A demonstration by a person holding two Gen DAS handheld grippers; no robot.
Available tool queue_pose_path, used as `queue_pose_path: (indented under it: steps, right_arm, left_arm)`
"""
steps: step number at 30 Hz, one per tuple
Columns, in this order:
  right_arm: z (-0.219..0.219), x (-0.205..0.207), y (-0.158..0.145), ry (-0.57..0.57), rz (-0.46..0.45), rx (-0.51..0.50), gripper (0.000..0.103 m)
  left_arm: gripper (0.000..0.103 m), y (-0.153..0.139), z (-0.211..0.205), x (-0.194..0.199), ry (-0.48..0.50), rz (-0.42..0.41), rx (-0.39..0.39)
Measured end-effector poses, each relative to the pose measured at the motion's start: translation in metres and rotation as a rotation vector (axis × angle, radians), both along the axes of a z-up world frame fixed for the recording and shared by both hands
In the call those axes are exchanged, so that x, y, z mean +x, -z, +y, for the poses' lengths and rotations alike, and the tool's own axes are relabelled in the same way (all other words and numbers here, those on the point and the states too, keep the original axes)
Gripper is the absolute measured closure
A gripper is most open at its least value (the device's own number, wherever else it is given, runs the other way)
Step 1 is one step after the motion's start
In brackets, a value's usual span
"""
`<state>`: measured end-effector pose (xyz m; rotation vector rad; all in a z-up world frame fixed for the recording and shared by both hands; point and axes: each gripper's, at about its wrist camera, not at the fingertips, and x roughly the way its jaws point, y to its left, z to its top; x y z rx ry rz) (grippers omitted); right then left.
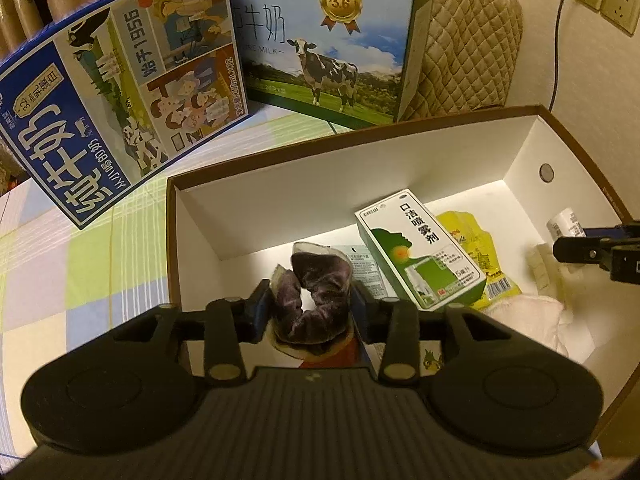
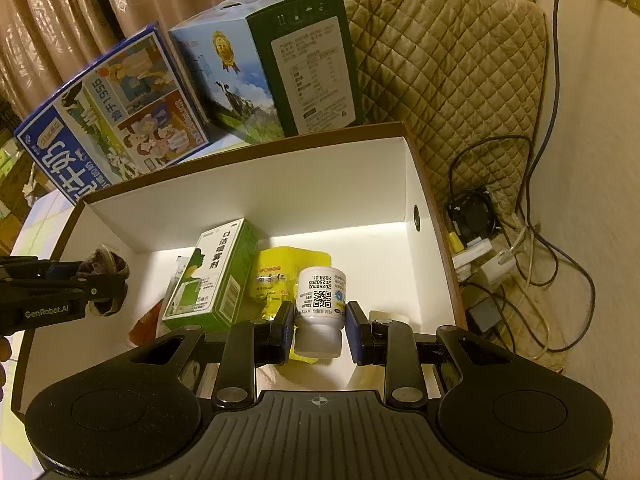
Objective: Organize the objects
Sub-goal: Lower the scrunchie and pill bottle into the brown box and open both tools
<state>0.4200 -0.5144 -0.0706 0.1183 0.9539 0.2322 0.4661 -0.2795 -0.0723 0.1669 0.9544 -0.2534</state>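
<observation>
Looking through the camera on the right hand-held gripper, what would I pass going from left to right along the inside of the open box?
Left hand-held gripper holding a dark purple scrunchie → green and white medicine carton → yellow packet → small white bottle between the right hand-held gripper's fingers → the box's right wall.

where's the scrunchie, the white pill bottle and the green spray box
scrunchie (image 1: 316, 300), left wrist view, its dark velvet loop
white pill bottle (image 2: 320, 300), right wrist view, its label
green spray box (image 1: 420, 248), left wrist view, its printed top face

purple scrunchie (image 1: 316, 300) and upside-down white bottle (image 2: 319, 312) gripped.
</observation>
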Motion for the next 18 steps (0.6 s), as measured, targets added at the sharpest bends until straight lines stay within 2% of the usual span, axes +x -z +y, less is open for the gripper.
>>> queue_pose_path:
  steps: [2, 6, 8, 18]
  right_arm:
    - [-0.001, 0.001, 0.0, 0.002, 0.001, 0.003, 0.079]
    - [-0.003, 0.003, 0.0, 0.007, 0.002, 0.008, 0.079]
    - [-0.003, 0.003, 0.001, 0.007, 0.004, 0.014, 0.079]
    - [-0.005, 0.01, 0.004, 0.054, -0.004, 0.038, 0.078]
  left_arm:
    - [0.048, -0.002, 0.001, 0.001, -0.009, -0.006, -0.001]
    - [0.043, -0.006, 0.004, 0.001, -0.02, -0.017, 0.006]
    - [0.035, -0.008, 0.006, 0.0, -0.024, -0.019, 0.0]
    - [0.023, -0.014, 0.006, -0.014, -0.025, -0.019, -0.034]
